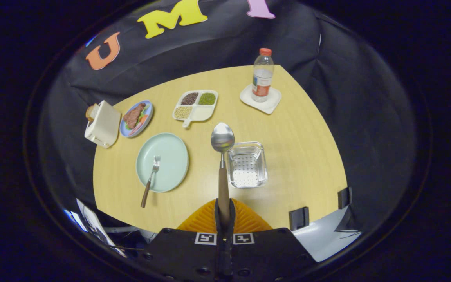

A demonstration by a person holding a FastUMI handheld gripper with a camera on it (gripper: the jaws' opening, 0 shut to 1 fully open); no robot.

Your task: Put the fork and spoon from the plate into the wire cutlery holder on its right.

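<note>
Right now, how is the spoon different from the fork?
The spoon is gripped by its handle in the shut jaws of the gripper, raised above the table beside the wire holder; the fork lies on the green plate. The spoon ends in a round bowl, the fork in tines. Both have brown handles.

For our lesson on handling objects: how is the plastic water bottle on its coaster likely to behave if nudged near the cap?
The bottle is tall and narrow, so a push up high would probably tip it. It seems about part full, so likely fairly light. Standing on the raised coaster, it might also slide off. The gripper, shut on the spoon, is far from it.
</note>
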